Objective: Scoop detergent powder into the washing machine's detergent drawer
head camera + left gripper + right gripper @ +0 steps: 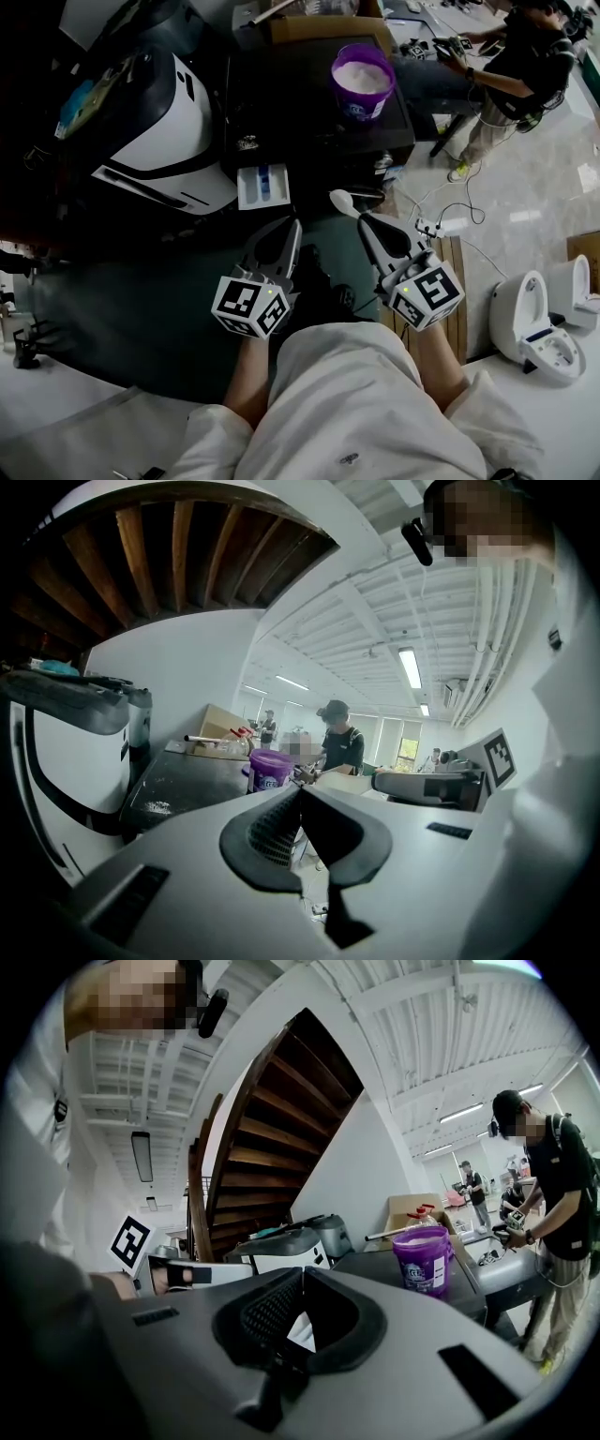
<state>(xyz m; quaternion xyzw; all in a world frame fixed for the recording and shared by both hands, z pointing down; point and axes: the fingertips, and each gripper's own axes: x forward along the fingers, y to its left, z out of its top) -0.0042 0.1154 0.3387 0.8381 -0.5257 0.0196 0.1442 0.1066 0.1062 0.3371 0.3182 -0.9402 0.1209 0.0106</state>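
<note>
Near the open detergent drawer [263,185], my right claw [366,220] pinches the white scoop [341,200]; my left claw [292,227] is closed on nothing.

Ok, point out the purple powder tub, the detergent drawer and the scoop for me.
purple powder tub [358,105]: head view, front wall below the rim.
detergent drawer [248,188]: head view, white left compartment.
scoop [341,201]: head view, its white bowl.
</note>
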